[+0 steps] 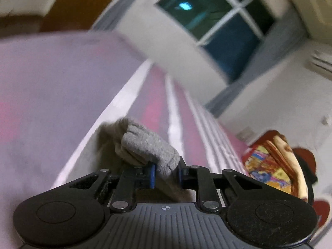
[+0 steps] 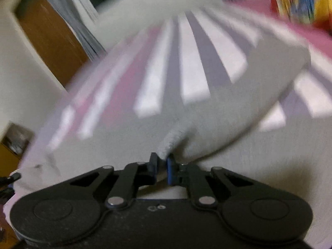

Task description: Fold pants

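The left gripper (image 1: 166, 173) pinches a thick bunch of grey ribbed cloth – it looks like the waistband or a cuff of the pants (image 1: 148, 145) – between its blue pads (image 1: 152, 175). The right gripper (image 2: 162, 166) is pressed together on a thin ridge of the same grey pants (image 2: 217, 112), which spread out in front of it over the striped bed cover (image 2: 193, 78). In both views the pants lie on this pink and white cover, and a long part of them reaches away toward the far side of the bed.

I judge that the step in hand is to carry the two gripped points over, so that one half of the pants lands on the other half. To do it well, both hands should travel together and at one height, so the edge between them stays straight and a little taut – not stretched. The bunch in the left pads is thick, so it may hold more than one layer; it is good to check that the cloth does not drag folded under itself. The right grip is thin and could slip if it is pulled too hard. Both pictures are blurred, so the exact edges of the pants I cannot tell.
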A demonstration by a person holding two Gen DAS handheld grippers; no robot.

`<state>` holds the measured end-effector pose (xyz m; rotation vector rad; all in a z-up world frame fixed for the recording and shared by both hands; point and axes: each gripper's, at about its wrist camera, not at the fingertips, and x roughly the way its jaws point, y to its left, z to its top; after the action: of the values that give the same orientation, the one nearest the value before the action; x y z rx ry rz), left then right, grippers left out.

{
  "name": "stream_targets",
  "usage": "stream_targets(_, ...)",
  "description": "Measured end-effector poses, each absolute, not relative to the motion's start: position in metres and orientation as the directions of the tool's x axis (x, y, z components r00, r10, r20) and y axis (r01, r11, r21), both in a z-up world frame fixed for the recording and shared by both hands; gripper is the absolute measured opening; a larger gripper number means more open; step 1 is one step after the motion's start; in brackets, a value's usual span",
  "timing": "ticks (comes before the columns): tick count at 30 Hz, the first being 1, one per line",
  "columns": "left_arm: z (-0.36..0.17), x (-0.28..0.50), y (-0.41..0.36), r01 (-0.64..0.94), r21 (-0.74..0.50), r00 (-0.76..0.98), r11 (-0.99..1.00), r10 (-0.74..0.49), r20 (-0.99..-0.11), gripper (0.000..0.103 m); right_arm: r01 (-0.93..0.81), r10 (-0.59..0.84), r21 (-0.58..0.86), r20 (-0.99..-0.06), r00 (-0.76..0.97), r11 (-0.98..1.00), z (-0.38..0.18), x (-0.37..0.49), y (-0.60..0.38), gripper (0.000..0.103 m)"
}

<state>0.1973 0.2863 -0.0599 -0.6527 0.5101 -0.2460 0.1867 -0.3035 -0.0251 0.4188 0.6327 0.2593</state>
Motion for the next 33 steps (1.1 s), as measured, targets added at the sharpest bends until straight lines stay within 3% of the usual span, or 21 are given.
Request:
stream_targets(2, -0.062, 0.194, 0.289, 0.086, -0.572, 0.827, 0.816, -0.378, -0.415, 0.020, -0.165, 0.398, 0.508, -0.394, 0.828, 0.846, -0.018, 0.161, -0.316, 0.008)
stream_targets(4, -0.090, 0.196, 0.291, 0.031, -0.500, 0.750, 0.866, -0.351, -0.561, 0.020, -0.209, 0.422, 0.527, -0.326, 0.846, 0.824, -0.032, 0.137, -0.322, 0.009)
stream_targets(5, -0.107, 0.197, 0.289, 0.011, -0.448, 0.694, 0.894, -0.329, -0.640, 0.020, -0.212, 0.418, 0.499, -0.347, 0.840, 0.840, -0.043, 0.132, -0.320, 0.010)
stream_targets(8, -0.122, 0.187, 0.284, -0.007, -0.467, 0.695, 0.884, -0.332, -0.638, 0.020, -0.059, 0.349, 0.433, -0.630, 0.694, 0.899, -0.103, 0.150, -0.310, 0.008)
stream_targets(10, -0.120, 0.182, 0.279, -0.022, -0.461, 0.705, 0.887, -0.313, -0.637, 0.020, -0.022, 0.365, 0.506, -0.590, 0.720, 0.862, -0.112, 0.145, -0.319, 0.008)
stream_targets(18, -0.113, 0.194, 0.263, -0.093, -0.392, 0.705, 0.915, -0.217, -0.675, 0.020, 0.014, 0.309, 0.441, -0.651, 0.693, 0.897, -0.092, 0.136, -0.296, 0.010)
stream_targets(19, -0.106, 0.190, 0.258, -0.103, -0.378, 0.712, 0.920, -0.197, -0.673, 0.021, 0.024, 0.301, 0.437, -0.658, 0.691, 0.899, -0.080, 0.132, -0.294, 0.016)
stream_targets(20, -0.102, 0.193, 0.255, -0.104, -0.360, 0.719, 0.927, -0.180, -0.671, 0.022, 0.047, 0.243, 0.401, -0.639, 0.730, 0.915, -0.067, 0.124, -0.295, 0.030)
stream_targets(22, -0.097, 0.192, 0.248, -0.129, -0.308, 0.707, 0.942, -0.131, -0.695, 0.028, 0.034, 0.187, 0.355, -0.569, 0.801, 0.934, -0.037, 0.113, -0.296, 0.047)
stream_targets(24, -0.100, 0.196, 0.245, -0.149, -0.288, 0.692, 0.946, -0.108, -0.714, 0.029, 0.045, 0.143, 0.292, -0.593, 0.793, 0.955, -0.025, 0.130, -0.295, 0.049)
stream_targets(27, -0.106, 0.200, 0.238, -0.153, -0.253, 0.678, 0.955, -0.085, -0.730, 0.029, 0.113, 0.024, 0.147, -0.706, 0.708, 0.983, -0.029, 0.184, -0.289, 0.052)
stream_targets(29, -0.106, 0.201, 0.235, -0.150, -0.234, 0.674, 0.961, -0.074, -0.735, 0.029, 0.143, -0.083, 0.011, -0.767, 0.636, 0.990, -0.043, 0.210, -0.284, 0.064)
stream_targets(31, -0.105, 0.200, 0.234, -0.146, -0.226, 0.672, 0.963, -0.072, -0.737, 0.029, 0.131, -0.145, -0.083, -0.791, 0.594, 0.988, -0.058, 0.224, -0.283, 0.062)
stream_targets(32, -0.106, 0.201, 0.233, -0.143, -0.225, 0.671, 0.964, -0.073, -0.738, 0.029, 0.110, -0.130, -0.080, -0.792, 0.596, 0.991, -0.058, 0.224, -0.285, 0.046)
stream_targets(33, -0.105, 0.200, 0.234, -0.141, -0.228, 0.670, 0.963, -0.077, -0.739, 0.029, 0.099, -0.106, -0.057, -0.786, 0.609, 0.993, -0.056, 0.222, -0.290, 0.022)
